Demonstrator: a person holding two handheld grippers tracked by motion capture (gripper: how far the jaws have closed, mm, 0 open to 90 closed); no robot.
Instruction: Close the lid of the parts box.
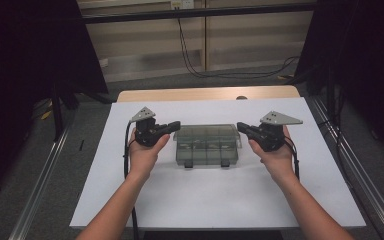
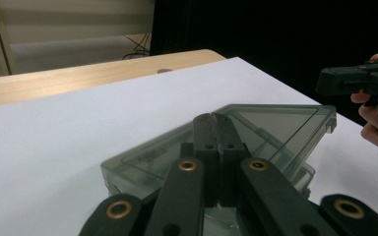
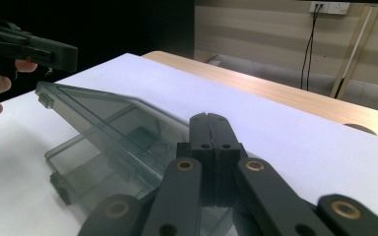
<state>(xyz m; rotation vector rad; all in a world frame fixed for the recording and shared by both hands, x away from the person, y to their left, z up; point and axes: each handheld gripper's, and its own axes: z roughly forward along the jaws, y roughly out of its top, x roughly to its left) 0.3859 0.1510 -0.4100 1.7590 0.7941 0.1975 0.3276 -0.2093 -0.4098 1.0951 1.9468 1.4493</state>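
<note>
- My left hand-held gripper (image 1: 176, 125) sits at the left end of the clear grey plastic box (image 1: 207, 145). Its jaws are pressed together with nothing between them, as the left gripper view (image 2: 215, 129) shows.
- My right hand-held gripper (image 1: 240, 126) is at the box's right end. Its jaws are also closed tight and empty, as the right gripper view (image 3: 211, 129) shows.
- The box stands near the middle of the white sheet (image 1: 215, 200) that covers the bench (image 1: 180, 94), between my two hands.
- Its lid (image 2: 275, 123) is tilted up, hinged open at an angle above the base. The right gripper view shows the same raised lid (image 3: 98, 118) with the compartmented tray (image 3: 103, 182) under it.
- Two dark latches (image 1: 188, 163) hang on the box's near edge.
- In the high view both sets of tips are just beside the upper corners of the lid. I cannot tell whether either one touches it.
- My left hand (image 1: 144, 150) and right hand (image 1: 276, 155) grip the tools from below, with a cable (image 1: 127, 150) trailing from the left one.
</note>
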